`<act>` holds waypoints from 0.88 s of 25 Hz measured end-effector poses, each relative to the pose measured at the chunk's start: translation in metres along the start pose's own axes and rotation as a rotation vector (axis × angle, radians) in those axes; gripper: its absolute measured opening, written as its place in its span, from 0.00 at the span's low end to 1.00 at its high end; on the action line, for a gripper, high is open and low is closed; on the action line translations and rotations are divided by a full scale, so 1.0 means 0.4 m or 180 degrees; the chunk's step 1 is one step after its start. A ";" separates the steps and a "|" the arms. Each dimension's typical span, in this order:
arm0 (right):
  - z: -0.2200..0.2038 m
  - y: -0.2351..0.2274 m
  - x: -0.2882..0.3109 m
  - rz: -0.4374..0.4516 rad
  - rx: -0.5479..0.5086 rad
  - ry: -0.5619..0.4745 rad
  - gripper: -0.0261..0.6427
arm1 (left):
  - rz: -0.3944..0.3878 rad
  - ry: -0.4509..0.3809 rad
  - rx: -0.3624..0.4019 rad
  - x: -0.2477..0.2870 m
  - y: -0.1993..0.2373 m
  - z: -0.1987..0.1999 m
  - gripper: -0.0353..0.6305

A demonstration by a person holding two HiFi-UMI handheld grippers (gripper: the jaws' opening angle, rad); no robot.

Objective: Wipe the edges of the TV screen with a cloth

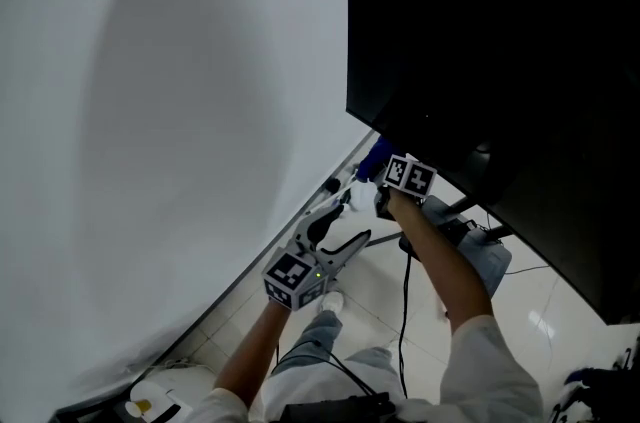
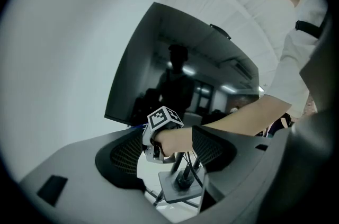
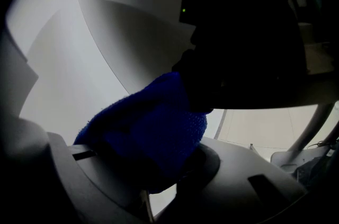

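Observation:
The black TV screen (image 1: 480, 41) fills the upper right of the head view, next to a white wall. My right gripper (image 1: 378, 169) is shut on a blue cloth (image 1: 372, 154) and holds it up against the TV's lower left corner. In the right gripper view the blue cloth (image 3: 148, 133) bulges between the jaws and touches the dark bottom edge of the TV (image 3: 249, 48). My left gripper (image 1: 346, 219) hangs lower and to the left, open and holding nothing. The left gripper view shows its wide jaws framing the right hand, the marker cube (image 2: 164, 118) and the TV (image 2: 175, 80).
The white wall (image 1: 150, 111) runs close along the left. Below the TV are the stand's grey base (image 2: 180, 188) and black cables (image 1: 405, 311) on a tiled floor. Small white and yellow objects (image 1: 160, 396) lie at the wall's foot.

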State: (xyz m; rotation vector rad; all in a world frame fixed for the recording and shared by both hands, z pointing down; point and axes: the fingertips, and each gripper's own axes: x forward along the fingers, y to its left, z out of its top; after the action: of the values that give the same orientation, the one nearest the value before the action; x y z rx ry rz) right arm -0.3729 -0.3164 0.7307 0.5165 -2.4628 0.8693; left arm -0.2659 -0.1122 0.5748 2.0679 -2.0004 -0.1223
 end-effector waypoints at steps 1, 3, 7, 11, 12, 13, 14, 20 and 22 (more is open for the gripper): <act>0.004 0.020 0.020 0.0028 -0.0005 0.0006 0.16 | 0.0034 -0.0008 -0.0008 -0.010 0.018 -0.001 0.48; 0.008 0.063 0.064 0.0080 -0.0005 0.0028 0.16 | 0.0110 -0.0030 -0.0039 -0.031 0.056 -0.005 0.48; 0.017 0.150 0.143 0.0193 -0.0033 0.0090 0.16 | 0.0293 -0.0089 -0.0089 -0.077 0.123 -0.001 0.48; 0.031 0.219 0.194 0.0273 -0.0048 0.0090 0.16 | 0.0424 -0.0109 -0.0096 -0.122 0.163 0.003 0.48; 0.033 0.238 0.207 0.0285 -0.0069 0.0093 0.16 | 0.0453 -0.0107 -0.0094 -0.134 0.173 0.003 0.48; 0.037 0.257 0.220 0.0294 -0.0090 0.0093 0.16 | 0.0483 -0.0107 -0.0090 -0.147 0.183 0.003 0.48; 0.043 0.273 0.231 0.0298 -0.0084 0.0081 0.16 | 0.0517 -0.0112 -0.0084 -0.158 0.193 0.003 0.48; 0.075 0.307 0.254 0.0348 0.0523 -0.0179 0.16 | 0.0670 -0.0148 -0.0077 -0.211 0.227 0.006 0.48; 0.078 0.327 0.249 0.0398 0.0614 -0.0195 0.16 | 0.0692 -0.0174 -0.0081 -0.228 0.230 0.012 0.48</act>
State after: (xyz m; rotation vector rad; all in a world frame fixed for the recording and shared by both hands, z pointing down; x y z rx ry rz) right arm -0.5276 -0.2604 0.7010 0.4647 -2.5019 1.1662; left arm -0.3607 -0.0238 0.5818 1.8358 -2.2283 -0.1627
